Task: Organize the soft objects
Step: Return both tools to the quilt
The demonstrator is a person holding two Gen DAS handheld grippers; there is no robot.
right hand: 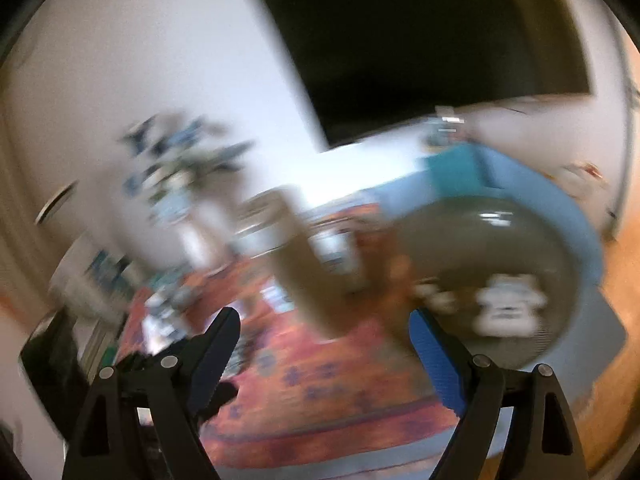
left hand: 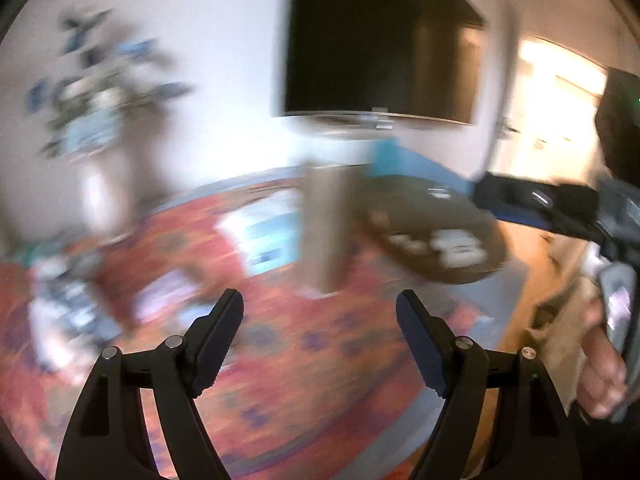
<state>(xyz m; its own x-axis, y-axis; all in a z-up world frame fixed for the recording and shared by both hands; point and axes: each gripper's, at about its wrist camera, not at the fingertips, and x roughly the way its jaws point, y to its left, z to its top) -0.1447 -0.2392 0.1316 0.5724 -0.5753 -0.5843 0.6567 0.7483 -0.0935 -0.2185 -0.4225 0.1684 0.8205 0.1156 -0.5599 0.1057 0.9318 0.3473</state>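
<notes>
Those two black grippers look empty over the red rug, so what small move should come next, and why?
Probably steady both and aim down. The left gripper and right gripper are open with nothing between them, and the rug and round dark tray are too blurred to pick a target.

Red-orange rug (left hand: 304,368) with rows of small blue-purple motifs and a grey-blue border. Dark brown round bench (left hand: 436,232). Black screen (left hand: 380,44) on a white wall (left hand: 224,80). Blue and teal cushions (right hand: 456,168). Orange-brown wooden floor (right hand: 624,280). Both tools black.
</notes>
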